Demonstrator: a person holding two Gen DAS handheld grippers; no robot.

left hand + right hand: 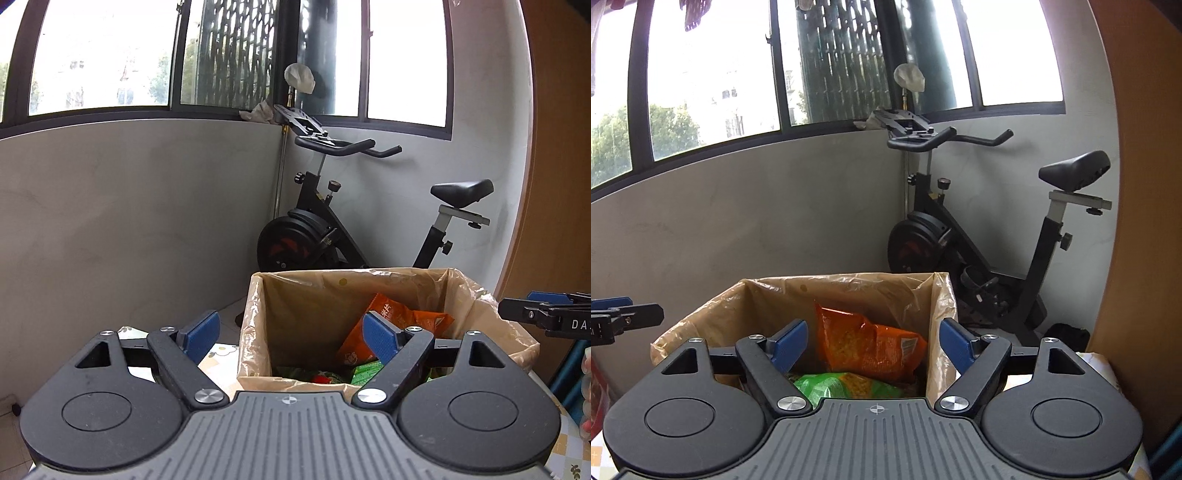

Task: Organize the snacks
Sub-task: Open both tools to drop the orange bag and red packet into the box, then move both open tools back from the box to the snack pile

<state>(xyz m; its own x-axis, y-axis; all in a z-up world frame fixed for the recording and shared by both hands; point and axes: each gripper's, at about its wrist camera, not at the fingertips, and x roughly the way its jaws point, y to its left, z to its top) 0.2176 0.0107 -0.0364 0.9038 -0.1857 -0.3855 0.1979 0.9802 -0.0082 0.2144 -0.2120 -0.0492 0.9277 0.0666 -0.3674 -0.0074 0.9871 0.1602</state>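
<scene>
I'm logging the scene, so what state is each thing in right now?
left gripper: open, nothing between its fingers
right gripper: open, empty
lined box: open-topped, holding snacks
orange snack bag: inside the box, leaning upright
green snack bag: inside the box, lying low

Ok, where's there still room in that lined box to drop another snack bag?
The lined box is crowded at the near bottom: the orange bag leans over the green bag. Free room is the upper part, between the orange bag and the back and side walls. Both left gripper and right gripper are open and empty.
</scene>
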